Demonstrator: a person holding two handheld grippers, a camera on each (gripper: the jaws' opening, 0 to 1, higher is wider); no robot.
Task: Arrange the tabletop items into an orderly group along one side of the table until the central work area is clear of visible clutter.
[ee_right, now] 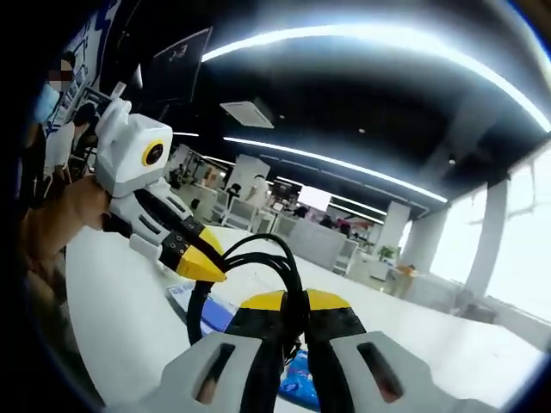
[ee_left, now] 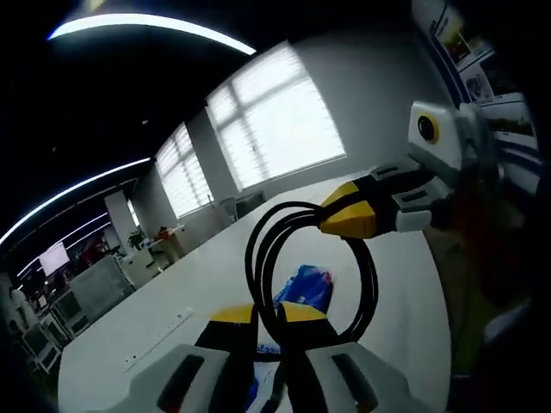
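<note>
A coiled black cable (ee_left: 258,258) hangs in the air above the white table (ee_left: 405,284), held from two sides. My left gripper (ee_left: 269,315) is shut on the bottom of the loop in the left gripper view. There my right gripper (ee_left: 349,221) comes in from the right, its yellow jaws shut on the loop's top. In the right gripper view my right gripper (ee_right: 294,302) is clamped on the cable (ee_right: 284,258), and my left gripper (ee_right: 207,265) grips it from the left. A blue packet (ee_left: 306,287) lies on the table under the coil.
A flat white power strip (ee_left: 160,339) lies on the table to the left. Blue and white packaging (ee_right: 213,313) sits on the table (ee_right: 112,318) below the grippers. A person's hand (ee_right: 69,219) holds the left gripper. Desks and windows (ee_left: 275,120) stand beyond.
</note>
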